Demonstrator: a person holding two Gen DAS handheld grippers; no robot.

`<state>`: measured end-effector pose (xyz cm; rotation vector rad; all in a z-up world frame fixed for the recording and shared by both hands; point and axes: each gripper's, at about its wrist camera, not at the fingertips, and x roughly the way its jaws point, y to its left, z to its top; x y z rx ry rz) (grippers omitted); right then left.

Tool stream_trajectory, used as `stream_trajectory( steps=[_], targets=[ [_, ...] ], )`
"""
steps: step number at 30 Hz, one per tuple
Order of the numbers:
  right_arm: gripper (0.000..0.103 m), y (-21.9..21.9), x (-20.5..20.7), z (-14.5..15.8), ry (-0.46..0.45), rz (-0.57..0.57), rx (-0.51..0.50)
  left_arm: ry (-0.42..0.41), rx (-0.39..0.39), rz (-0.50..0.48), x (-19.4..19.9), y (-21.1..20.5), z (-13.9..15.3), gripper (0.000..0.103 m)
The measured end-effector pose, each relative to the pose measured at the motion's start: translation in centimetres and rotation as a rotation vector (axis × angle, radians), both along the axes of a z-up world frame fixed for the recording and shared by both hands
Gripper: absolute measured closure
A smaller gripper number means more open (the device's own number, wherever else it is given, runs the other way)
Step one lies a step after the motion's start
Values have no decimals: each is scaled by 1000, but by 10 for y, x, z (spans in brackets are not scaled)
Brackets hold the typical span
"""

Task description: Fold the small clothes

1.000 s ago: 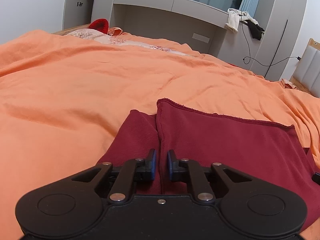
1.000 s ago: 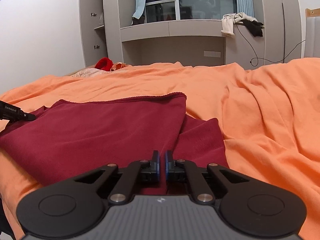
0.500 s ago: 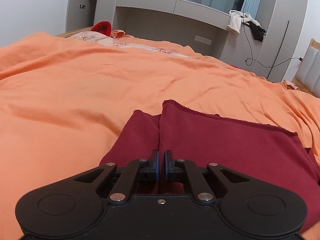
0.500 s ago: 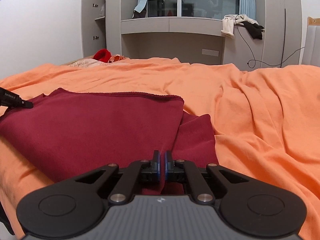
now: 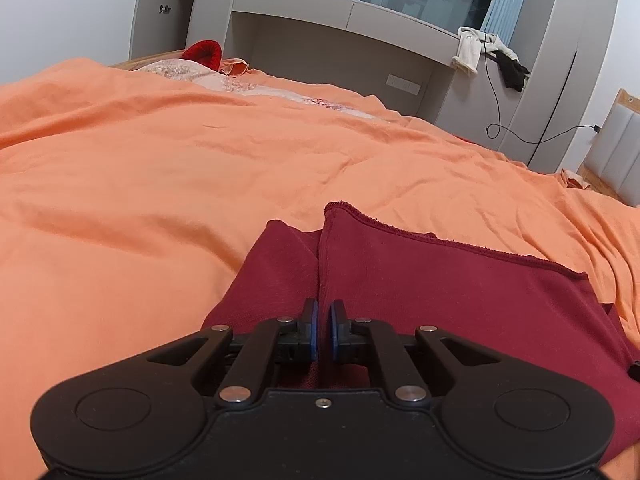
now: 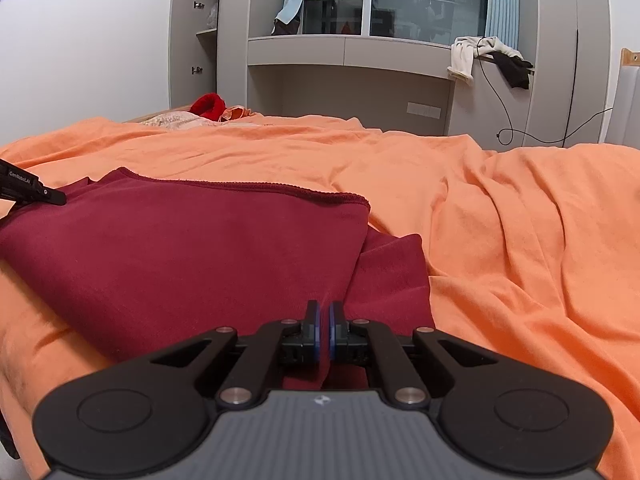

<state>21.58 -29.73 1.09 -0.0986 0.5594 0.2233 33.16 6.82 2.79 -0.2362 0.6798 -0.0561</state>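
A dark red garment (image 5: pixel 440 280) lies folded over on the orange bedspread (image 5: pixel 160 168). My left gripper (image 5: pixel 323 312) is shut on the garment's near left edge, with red cloth between its blue pads. In the right wrist view the same garment (image 6: pixel 192 240) spreads to the left. My right gripper (image 6: pixel 324 312) is shut on its near right edge, with cloth pinched between the pads. The tip of the left gripper (image 6: pixel 28 190) shows at the far left of the right wrist view.
A red item (image 5: pixel 202 51) and a pale patterned cloth (image 5: pixel 188 74) lie at the bed's far end. Grey cabinets (image 6: pixel 352 76) stand behind, with clothes (image 6: pixel 488 60) and a hanging cable (image 6: pixel 504 128). A padded headboard (image 5: pixel 616 152) is on the right.
My left gripper closed onto the garment's edge. Both grippers rose a little, lifting the near edge of the cloth. The right gripper stayed shut.
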Motion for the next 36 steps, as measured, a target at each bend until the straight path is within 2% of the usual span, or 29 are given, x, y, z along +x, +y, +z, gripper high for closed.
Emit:
stream_trajectory(
  steps=[6,10,12,17,21,22,23,25,27,28,36],
  targets=[
    [98,-1,0,-1,-1,3,-2,-30,43,2,-3,-5,3,96],
    [96,-3,1,0,0,-5,14,-8,70,-1,1,-8,-3,96],
    [88,-6,1,2,2,-12,33,-16,69,2,0,-7,-2,92],
    [45,-10,5,11,-15,-48,84,-36,47,0,-7,-5,2,83],
    [27,-4,7,20,-55,-61,108,-69,36,2,-16,-6,8,53],
    [17,-1,7,21,-65,-59,115,-82,36,5,-19,-6,10,44],
    [7,1,7,23,-78,-55,123,-93,35,8,-22,-7,12,39],
    [0,9,6,25,-104,-44,135,-119,32,21,-30,-7,16,19],
    [0,19,7,25,-116,-24,133,-145,34,51,-39,-7,19,6],
    [0,24,8,24,-118,-14,128,-159,32,64,-43,-5,20,2],
    [0,62,2,20,-182,48,90,-202,-75,146,-78,16,21,1]
  ],
)
